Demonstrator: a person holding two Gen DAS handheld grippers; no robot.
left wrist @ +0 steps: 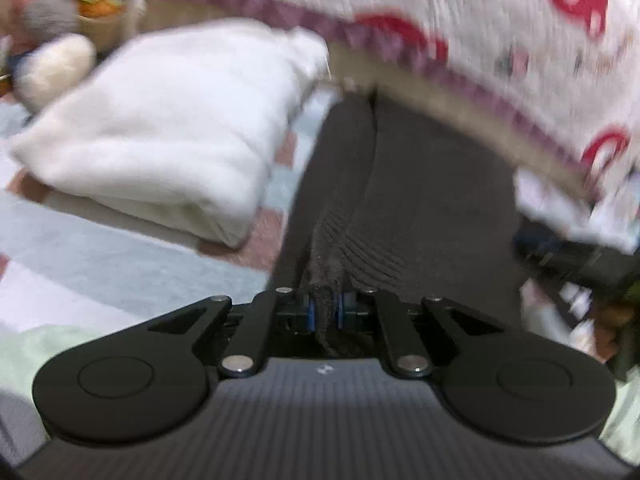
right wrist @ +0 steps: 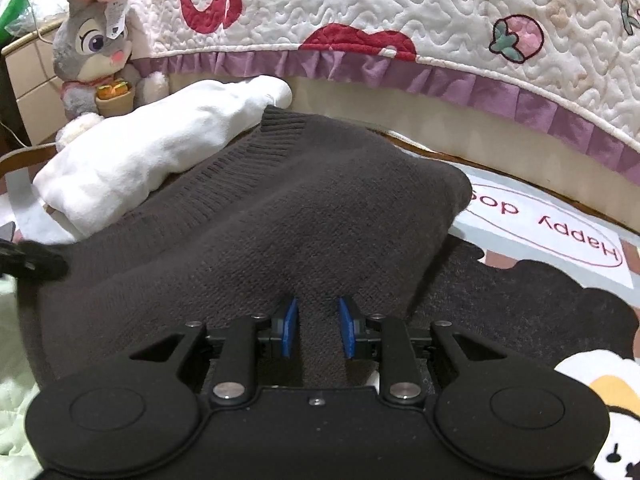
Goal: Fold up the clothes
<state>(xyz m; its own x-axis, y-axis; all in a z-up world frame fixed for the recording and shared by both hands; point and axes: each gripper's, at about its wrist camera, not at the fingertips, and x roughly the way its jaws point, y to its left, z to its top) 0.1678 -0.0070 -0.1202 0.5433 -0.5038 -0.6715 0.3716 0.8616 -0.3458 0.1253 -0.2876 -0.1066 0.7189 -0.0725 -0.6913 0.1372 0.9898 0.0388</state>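
Observation:
A dark brown knit sweater (right wrist: 304, 216) lies partly folded on a patterned mat, its ribbed hem toward the white pile. In the left wrist view the sweater (left wrist: 400, 200) stretches away from me, and my left gripper (left wrist: 326, 308) is shut on a bunched edge of it. My right gripper (right wrist: 318, 330) has its blue pads a little apart with a fold of sweater fabric between them; the pads look close to the cloth but I cannot tell if they pinch it. The other gripper's black tip (right wrist: 28, 262) shows at the left edge.
A folded white garment (right wrist: 152, 148) lies left of the sweater, also in the left wrist view (left wrist: 168, 128). A grey plush rabbit (right wrist: 96, 44) sits behind it. A quilted bedspread (right wrist: 400, 12) with a purple frill hangs along the back. The mat (right wrist: 552, 224) reads "Happy dog".

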